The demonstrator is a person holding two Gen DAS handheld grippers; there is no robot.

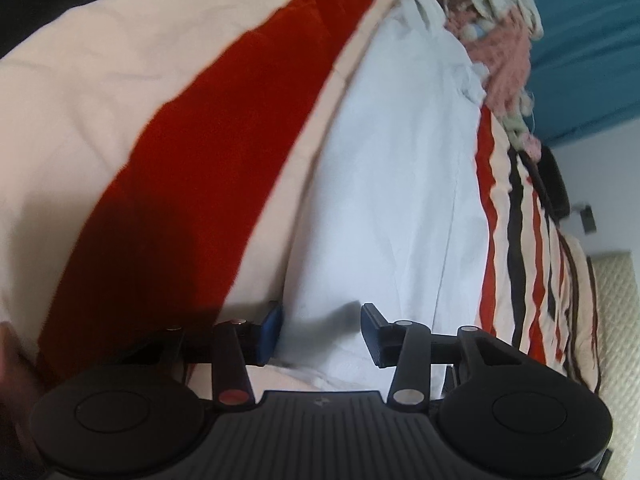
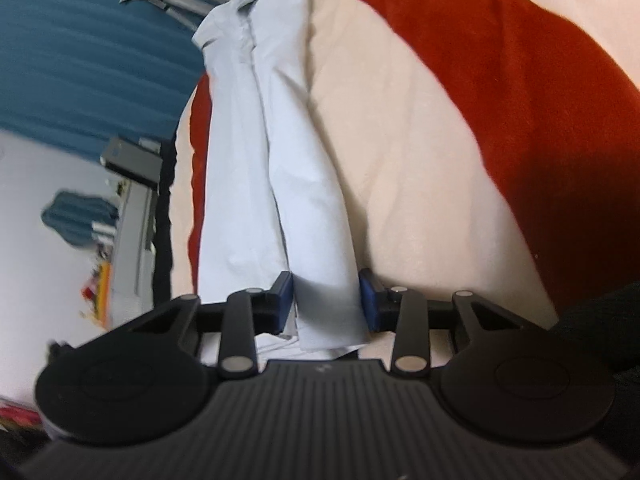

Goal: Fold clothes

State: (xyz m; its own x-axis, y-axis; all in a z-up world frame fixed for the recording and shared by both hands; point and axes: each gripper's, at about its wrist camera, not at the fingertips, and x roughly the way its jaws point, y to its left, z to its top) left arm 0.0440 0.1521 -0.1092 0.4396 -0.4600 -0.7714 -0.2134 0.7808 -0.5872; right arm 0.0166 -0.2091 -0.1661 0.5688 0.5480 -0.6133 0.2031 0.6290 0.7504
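Observation:
A long white garment (image 1: 400,184) lies stretched out on a bedspread with cream, red and black stripes (image 1: 208,160). My left gripper (image 1: 322,332) stands low over the garment's near end, jaws apart; its fingers (image 1: 270,330) rest on flat cloth that spreads past the right finger, and no pinch shows. In the right wrist view the same white garment (image 2: 280,168) runs away from me as a narrow folded strip. My right gripper (image 2: 326,304) is shut on the strip's near end, with both blue pads (image 2: 285,300) against the bunched fabric.
A heap of mixed clothes (image 1: 480,12), pink, green and white, lies at the garment's far end. Behind the bed hangs a blue curtain (image 2: 80,60), and grey furniture (image 2: 132,164) stands by the white wall. A dark sleeve (image 2: 600,328) shows at the right edge.

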